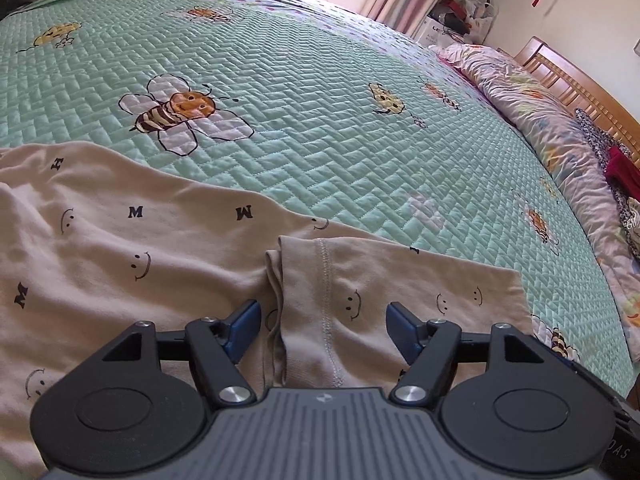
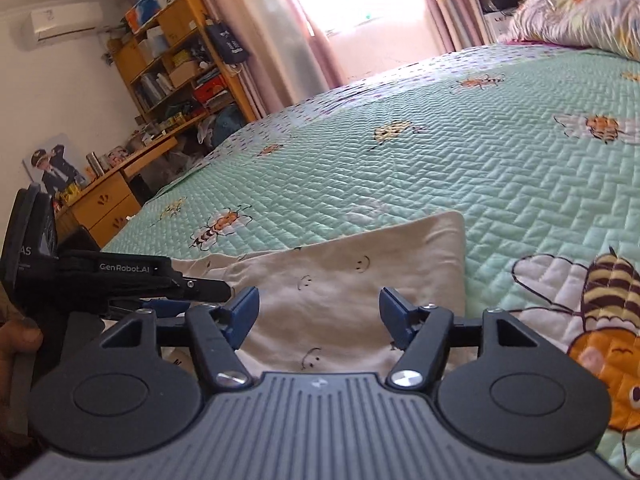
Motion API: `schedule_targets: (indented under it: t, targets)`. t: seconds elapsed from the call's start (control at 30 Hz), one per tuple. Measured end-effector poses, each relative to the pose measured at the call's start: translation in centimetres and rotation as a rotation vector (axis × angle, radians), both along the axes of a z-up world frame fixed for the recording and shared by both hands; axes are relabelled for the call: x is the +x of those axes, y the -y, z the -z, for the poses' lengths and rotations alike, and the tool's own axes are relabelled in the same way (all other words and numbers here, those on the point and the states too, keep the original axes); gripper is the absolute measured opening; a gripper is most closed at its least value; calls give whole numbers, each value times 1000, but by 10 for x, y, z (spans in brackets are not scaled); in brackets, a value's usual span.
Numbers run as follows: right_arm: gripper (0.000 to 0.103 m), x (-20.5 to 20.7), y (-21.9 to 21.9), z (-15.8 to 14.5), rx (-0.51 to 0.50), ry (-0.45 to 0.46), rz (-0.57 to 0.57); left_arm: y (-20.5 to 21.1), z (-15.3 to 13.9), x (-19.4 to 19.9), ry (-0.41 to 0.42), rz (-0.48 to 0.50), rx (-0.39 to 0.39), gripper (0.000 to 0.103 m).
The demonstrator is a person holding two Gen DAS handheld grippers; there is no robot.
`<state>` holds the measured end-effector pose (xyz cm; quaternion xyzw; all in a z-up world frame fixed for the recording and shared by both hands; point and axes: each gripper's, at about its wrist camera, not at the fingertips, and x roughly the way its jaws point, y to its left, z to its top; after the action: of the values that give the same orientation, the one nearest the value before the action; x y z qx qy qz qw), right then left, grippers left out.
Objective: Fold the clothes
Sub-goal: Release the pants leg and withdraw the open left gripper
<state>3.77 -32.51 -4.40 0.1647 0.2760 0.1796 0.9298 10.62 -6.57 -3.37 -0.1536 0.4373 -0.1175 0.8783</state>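
Observation:
A beige garment (image 1: pixel 120 248) printed with black smiley faces and letters lies on the green quilted bedspread (image 1: pixel 320 128). A folded-over part with a stitched seam (image 1: pixel 326 308) lies on top of it. My left gripper (image 1: pixel 323 330) hovers just above that fold, open, its blue pads (image 1: pixel 244 328) clear of the cloth. In the right wrist view the same garment (image 2: pixel 352 292) ends in a squared corner. My right gripper (image 2: pixel 318 314) stands open over it, holding nothing. The left gripper (image 2: pixel 120 276) shows at the left edge there, with a hand (image 2: pixel 20 344) below it.
A rolled floral duvet (image 1: pixel 532 120) and dark and red clothes (image 1: pixel 620 176) lie along the wooden headboard (image 1: pixel 580 76). Beyond the bed's far edge stand a wooden desk (image 2: pixel 108 200), shelves (image 2: pixel 176 60) and pink curtains (image 2: pixel 288 20). The bedspread (image 2: pixel 480 140) stretches wide beyond the garment.

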Motion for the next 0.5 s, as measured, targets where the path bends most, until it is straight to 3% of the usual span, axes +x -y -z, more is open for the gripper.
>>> schedule_targets:
  t: [0.27,0.37,0.5]
  targets:
    - [68,24,-19,-7,-78,-10,1,-8,-4,-6,20,-30,46,79]
    - [68,39,-19,-1,-52,-52,3,-10,-6,-7,25,-43,72,80]
    - [68,49,-25,5,-103,-113,33,-15,-8,-8,32,-61,102,83]
